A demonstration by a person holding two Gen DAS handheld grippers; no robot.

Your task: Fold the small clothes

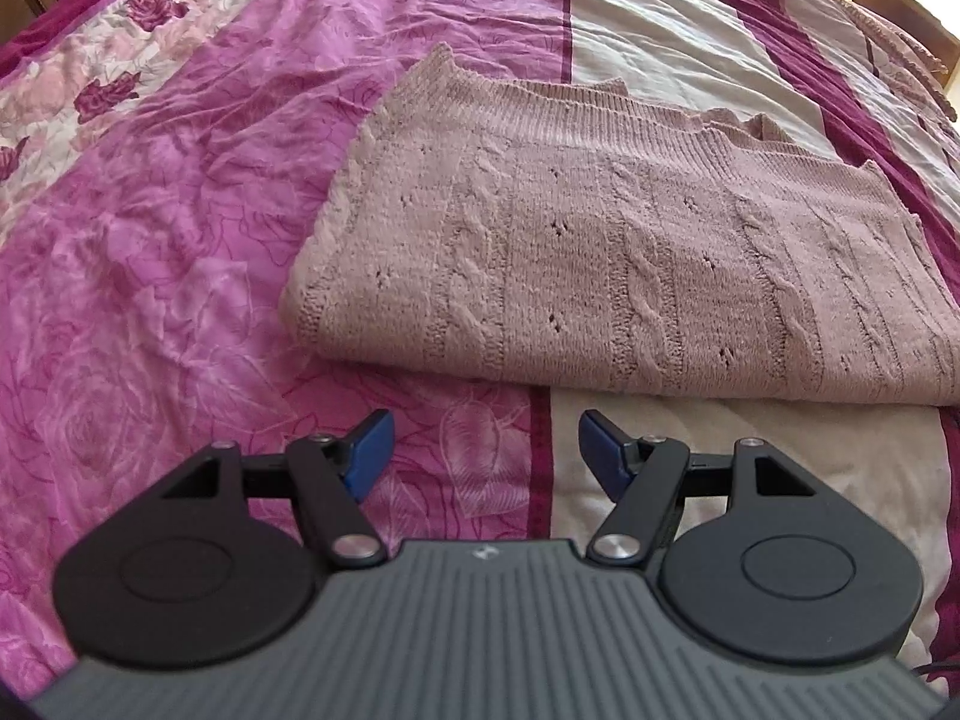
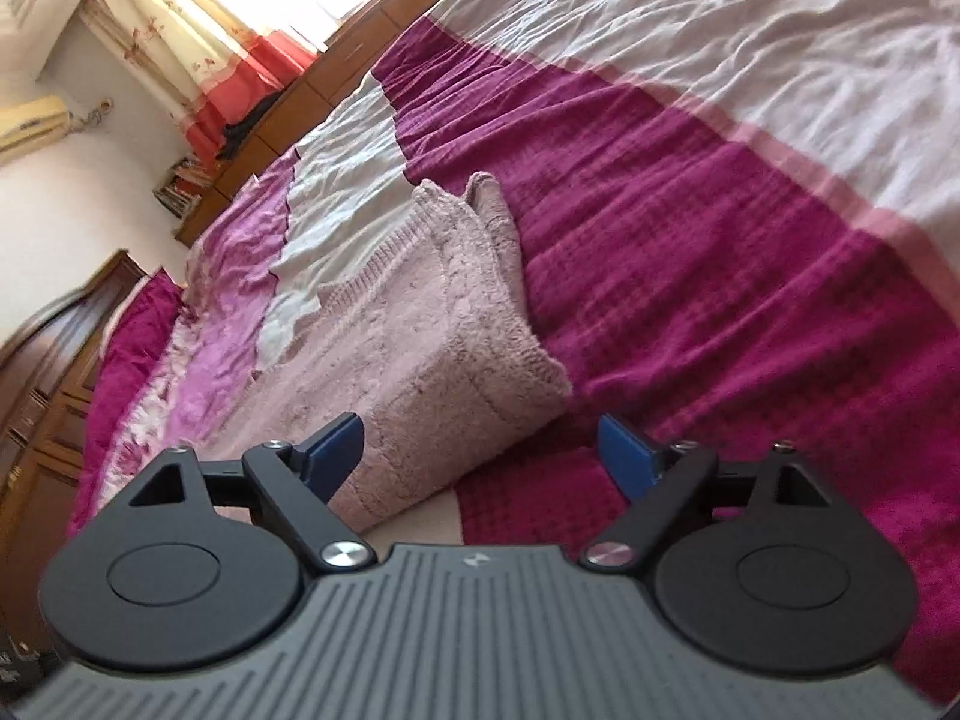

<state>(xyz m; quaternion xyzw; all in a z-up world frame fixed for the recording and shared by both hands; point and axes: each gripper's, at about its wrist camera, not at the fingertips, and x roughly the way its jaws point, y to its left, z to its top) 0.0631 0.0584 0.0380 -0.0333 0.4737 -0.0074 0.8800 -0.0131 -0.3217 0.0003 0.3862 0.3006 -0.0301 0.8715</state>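
Lying folded on bedspread [image 1: 180, 210], pink cable-knit sweater [image 1: 630, 252] formed thick rectangle, ribbed hem stacked at far edge. Left gripper [image 1: 486, 450] was spread, empty, just short of near fold. Right gripper [image 2: 480, 456] was spread at sweater corner, pinching nothing. Folding looked nearly done; maybe one more fold or tidying remained.

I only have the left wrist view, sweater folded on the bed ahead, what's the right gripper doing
Observer: The right gripper is open, nothing between its jaws, just short of the sweater.
Operator: Which part is it facing?
Observer: A near corner of the fold; one jaw overlaps the knit in its view.
Operator: Anything past the bed there?
Observer: Curtains at a bright window.
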